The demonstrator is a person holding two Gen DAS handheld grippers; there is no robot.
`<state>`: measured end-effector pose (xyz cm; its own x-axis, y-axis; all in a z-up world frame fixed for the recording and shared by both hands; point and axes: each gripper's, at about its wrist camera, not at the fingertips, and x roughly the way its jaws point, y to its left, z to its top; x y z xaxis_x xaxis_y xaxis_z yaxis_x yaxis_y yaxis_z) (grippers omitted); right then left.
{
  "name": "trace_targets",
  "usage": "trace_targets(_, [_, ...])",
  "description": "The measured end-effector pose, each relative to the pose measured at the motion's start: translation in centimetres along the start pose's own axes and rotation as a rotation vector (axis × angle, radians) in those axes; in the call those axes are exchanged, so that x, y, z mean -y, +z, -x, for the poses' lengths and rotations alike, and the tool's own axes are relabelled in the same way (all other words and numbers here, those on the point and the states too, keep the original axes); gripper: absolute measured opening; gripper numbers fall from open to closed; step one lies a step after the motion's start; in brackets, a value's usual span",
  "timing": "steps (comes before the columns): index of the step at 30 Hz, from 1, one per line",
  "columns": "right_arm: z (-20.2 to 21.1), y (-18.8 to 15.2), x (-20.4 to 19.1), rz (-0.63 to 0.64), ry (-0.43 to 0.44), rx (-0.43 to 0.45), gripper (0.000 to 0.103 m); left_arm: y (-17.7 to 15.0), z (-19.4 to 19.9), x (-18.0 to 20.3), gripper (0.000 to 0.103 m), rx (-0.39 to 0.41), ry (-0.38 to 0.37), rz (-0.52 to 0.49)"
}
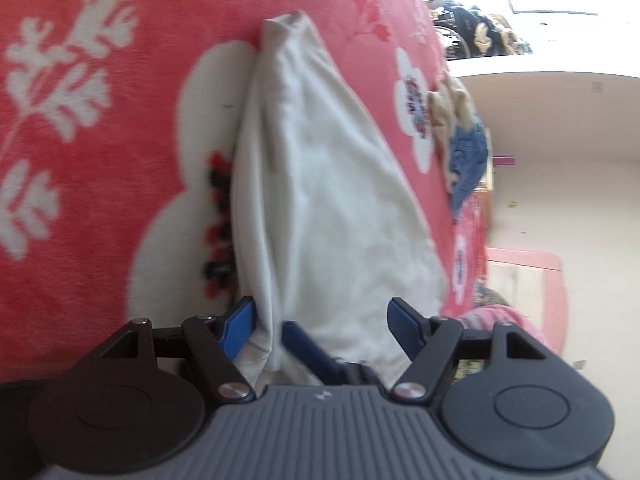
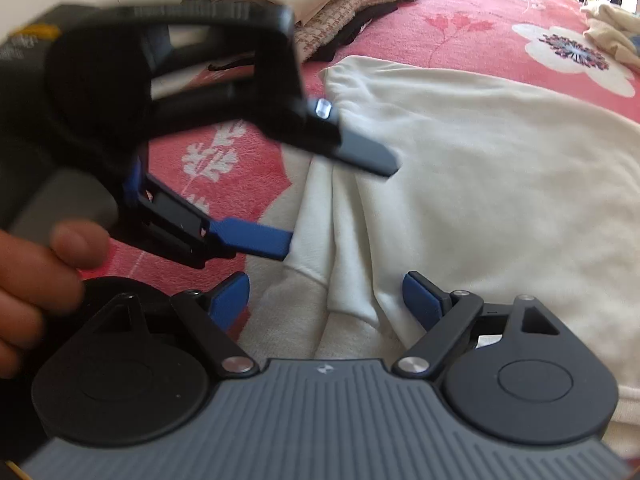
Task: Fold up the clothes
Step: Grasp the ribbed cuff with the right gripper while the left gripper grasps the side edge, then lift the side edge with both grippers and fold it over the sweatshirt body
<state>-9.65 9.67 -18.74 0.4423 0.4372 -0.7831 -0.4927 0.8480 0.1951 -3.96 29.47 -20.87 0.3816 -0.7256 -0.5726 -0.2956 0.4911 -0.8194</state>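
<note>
A cream-white garment (image 1: 332, 184) lies on a red blanket with white flowers (image 1: 100, 160); it narrows to a point far from me. In the left wrist view my left gripper (image 1: 322, 318) is open, its blue fingers (image 1: 240, 320) standing on either side of the garment's bunched near end. A further blue finger (image 1: 304, 344) lies on the cloth between them, apparently the other gripper's. In the right wrist view the garment (image 2: 480, 152) spreads wide with folds at its near edge. My right gripper (image 2: 326, 298) is open over those folds. The left gripper (image 2: 342, 206) hovers just above them, jaws wide, gripping nothing.
A person's hand (image 2: 36, 280) holds the left gripper at the left edge. Folded beige and knit clothes (image 2: 320, 0) are stacked at the blanket's far side. More beige and blue clothes (image 1: 460, 132) lie near the bed's edge, with pale floor (image 1: 580, 208) beyond.
</note>
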Motion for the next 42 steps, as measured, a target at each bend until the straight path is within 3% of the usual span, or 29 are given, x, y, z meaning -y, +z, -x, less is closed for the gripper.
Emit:
trace_targets(5, [-0.6, -0.1, -0.9, 0.051, -0.089, 0.011, 0.081, 0.7, -1.1, 1.7, 0.072, -0.027, -0.002, -0.040])
trace_targets(11, [-0.8, -0.4, -1.0, 0.095, -0.194, 0.006, 0.058, 0.8, -1.5, 2.1, 0.072, -0.048, 0.001, -0.064])
trace_targets(14, [-0.8, -0.4, -0.5, 0.096, -0.224, 0.010, 0.056, 0.7, -1.5, 1.9, 0.072, -0.048, 0.003, -0.063])
trace_targets(18, [-1.1, -0.8, -1.2, 0.152, -0.243, 0.004, 0.057, 0.9, -0.8, 1.6, 0.072, -0.015, 0.013, -0.060])
trace_targets(21, [-1.2, -0.9, -2.1, 0.224, -0.261, 0.009, 0.043, 1.2, 0.3, 1.3, 0.072, 0.042, 0.022, -0.066])
trace_targets(26, [-0.6, -1.3, -2.9, 0.285, -0.270, 0.021, 0.021, 2.8, 1.0, 1.5, 0.072, 0.149, 0.152, -0.117])
trace_targets(29, [-0.2, -1.1, -2.5, 0.263, -0.253, 0.025, 0.019, 4.0, 0.2, 1.9, 0.073, 0.195, 0.264, -0.168])
trace_targets(32, [-0.1, -0.5, -1.7, 0.220, -0.226, 0.025, 0.018, 5.2, -1.0, 2.6, 0.072, 0.208, 0.312, -0.214])
trace_targets(40, [0.0, -0.4, -0.7, 0.168, -0.183, 0.024, 0.018, 7.1, -3.4, 3.1, 0.054, 0.237, 0.349, -0.276])
trace_targets(42, [0.0, -0.3, -0.4, 0.161, -0.174, 0.027, 0.018, 7.3, -3.5, 3.0, 0.033, 0.260, 0.355, -0.261])
